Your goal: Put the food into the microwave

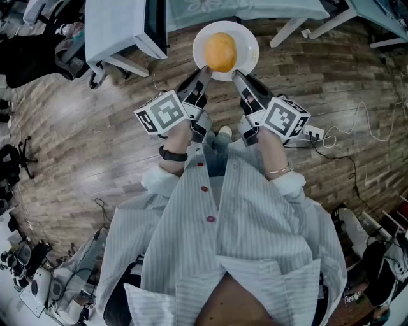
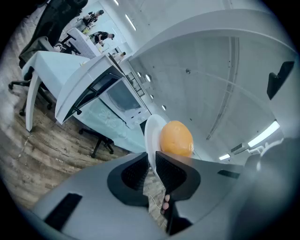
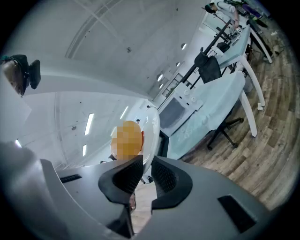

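Observation:
A white plate point(image 1: 245, 48) carrying a round orange piece of food point(image 1: 220, 52) is held up above the wooden floor. My left gripper point(image 1: 203, 70) is shut on the plate's near-left rim and my right gripper point(image 1: 237, 75) on its near-right rim. The left gripper view has the plate point(image 2: 152, 133) edge-on between the jaws of the left gripper point(image 2: 152, 164), with the food point(image 2: 176, 138) just past them. The right gripper view shows the same from the other side: plate point(image 3: 152, 129), food point(image 3: 127, 139), right gripper point(image 3: 146, 171). The white microwave point(image 1: 137, 25) stands ahead to the left.
A pale table point(image 1: 280, 7) with white legs runs across the far side, and the microwave point(image 2: 119, 98) sits on it. Office chairs point(image 2: 96, 140) stand under it. A power strip with cables point(image 1: 315, 135) lies on the floor at the right. Clutter lines the left edge.

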